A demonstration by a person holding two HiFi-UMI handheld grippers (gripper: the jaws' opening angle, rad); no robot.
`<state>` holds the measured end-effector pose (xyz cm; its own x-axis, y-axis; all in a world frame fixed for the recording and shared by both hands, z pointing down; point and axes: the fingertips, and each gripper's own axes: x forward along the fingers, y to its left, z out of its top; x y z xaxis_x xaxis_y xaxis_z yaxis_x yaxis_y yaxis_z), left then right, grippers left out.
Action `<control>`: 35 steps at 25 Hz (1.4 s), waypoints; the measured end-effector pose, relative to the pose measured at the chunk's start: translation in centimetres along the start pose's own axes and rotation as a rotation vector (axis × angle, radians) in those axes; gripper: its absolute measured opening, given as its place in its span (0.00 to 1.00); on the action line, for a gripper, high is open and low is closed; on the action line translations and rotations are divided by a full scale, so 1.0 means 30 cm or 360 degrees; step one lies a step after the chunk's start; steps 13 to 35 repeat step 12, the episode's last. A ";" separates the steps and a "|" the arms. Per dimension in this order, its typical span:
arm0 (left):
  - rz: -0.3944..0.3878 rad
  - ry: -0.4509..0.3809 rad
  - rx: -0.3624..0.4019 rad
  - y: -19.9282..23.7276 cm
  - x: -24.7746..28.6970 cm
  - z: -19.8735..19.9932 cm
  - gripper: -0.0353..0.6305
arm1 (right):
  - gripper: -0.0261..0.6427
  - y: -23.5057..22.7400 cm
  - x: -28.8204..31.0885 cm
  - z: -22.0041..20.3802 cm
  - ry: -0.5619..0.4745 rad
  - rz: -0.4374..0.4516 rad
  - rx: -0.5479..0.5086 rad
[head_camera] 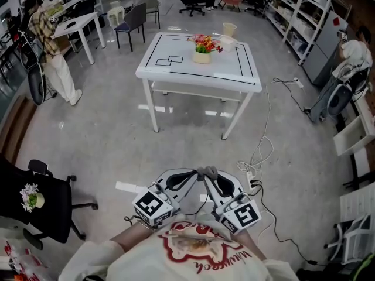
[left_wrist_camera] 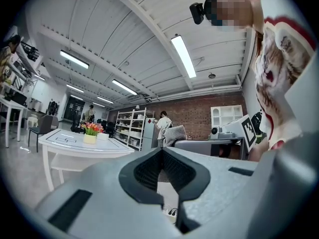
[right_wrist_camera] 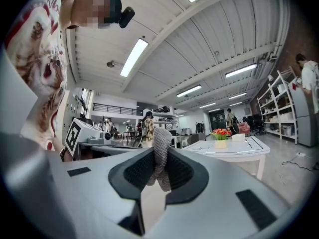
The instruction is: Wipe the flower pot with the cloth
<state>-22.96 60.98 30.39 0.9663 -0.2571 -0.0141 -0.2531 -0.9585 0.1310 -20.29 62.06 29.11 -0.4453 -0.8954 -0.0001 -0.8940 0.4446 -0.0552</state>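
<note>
Cloth (right_wrist_camera: 160, 138), grey knit, is pinched in right gripper (right_wrist_camera: 160, 158), jaws narrow on a bunched fold. Left gripper (left_wrist_camera: 162, 151) is closed tip to tip, with nothing in it. Both sit level at the chest, lower centre of head view. Flower pot (head_camera: 201, 56) stands on white table (head_camera: 176, 72), upper centre, well apart from both tools.

Judgement: step in hand is the approach. Grip cloth firmly and leave a loose flap ahead of the pads for wiping. Steady pot with left gripper, since it looks light and may tip. Mind floor cables (head_camera: 263, 151).
</note>
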 end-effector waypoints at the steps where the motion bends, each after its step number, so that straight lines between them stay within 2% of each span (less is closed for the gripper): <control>1: 0.0000 0.0002 0.0000 0.002 -0.002 0.001 0.06 | 0.12 0.002 0.001 -0.001 0.0001 0.0000 -0.0001; 35: 0.0026 -0.0011 -0.0010 0.025 -0.010 -0.003 0.06 | 0.12 0.005 0.015 -0.007 -0.0001 -0.0003 -0.0005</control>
